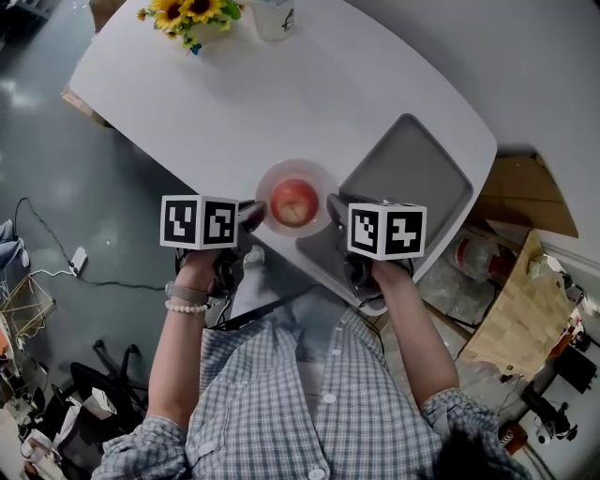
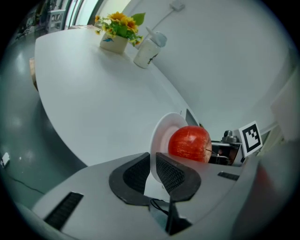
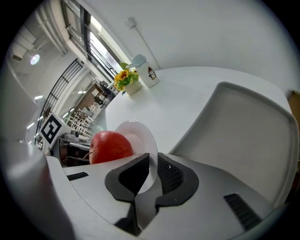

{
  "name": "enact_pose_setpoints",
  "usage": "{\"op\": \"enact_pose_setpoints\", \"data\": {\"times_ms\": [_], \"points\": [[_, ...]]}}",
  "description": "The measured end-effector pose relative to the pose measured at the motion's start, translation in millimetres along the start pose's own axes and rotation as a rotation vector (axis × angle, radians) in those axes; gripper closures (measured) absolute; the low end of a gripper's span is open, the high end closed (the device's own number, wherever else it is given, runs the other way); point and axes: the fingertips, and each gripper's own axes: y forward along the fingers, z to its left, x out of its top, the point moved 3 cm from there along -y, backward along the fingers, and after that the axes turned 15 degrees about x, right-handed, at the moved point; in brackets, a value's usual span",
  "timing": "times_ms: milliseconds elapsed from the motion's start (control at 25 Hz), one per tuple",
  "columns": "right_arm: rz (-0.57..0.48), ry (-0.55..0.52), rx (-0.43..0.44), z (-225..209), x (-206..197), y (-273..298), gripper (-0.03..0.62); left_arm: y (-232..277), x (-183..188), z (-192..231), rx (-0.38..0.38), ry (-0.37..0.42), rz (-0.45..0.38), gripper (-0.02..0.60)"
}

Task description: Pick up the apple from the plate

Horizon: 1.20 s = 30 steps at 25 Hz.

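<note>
A white table (image 1: 281, 103) bears a grey tray (image 1: 412, 169). At its near edge is a white plate (image 1: 319, 178) with the red apple (image 1: 294, 202) resting on it. The left gripper (image 1: 251, 216) and right gripper (image 1: 335, 206) each clamp opposite rims. Keeping the plate level should stop the apple rolling.

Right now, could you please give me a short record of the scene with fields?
apple: on the plate, untouched
plate: white, near the table's front edge, beside the tray
left gripper: shut on the plate's left rim
right gripper: shut on the plate's right rim
far end: flowers, cup
</note>
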Motion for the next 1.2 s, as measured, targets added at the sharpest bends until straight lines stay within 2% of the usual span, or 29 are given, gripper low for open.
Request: {"op": "enact_pose_setpoints", "data": {"times_ms": [600, 1000, 1200], "points": [[0.154, -0.101, 0.055, 16, 21, 52, 0.531, 1, 12, 48, 0.016, -0.084, -0.004, 0.535], [0.239, -0.111, 0.051, 5, 23, 69, 0.531, 15, 10, 57, 0.001, -0.13, 0.01, 0.535], [0.28, -0.16, 0.016, 7, 23, 77, 0.531, 21, 9, 64, 0.008, -0.13, 0.019, 0.535]]}}
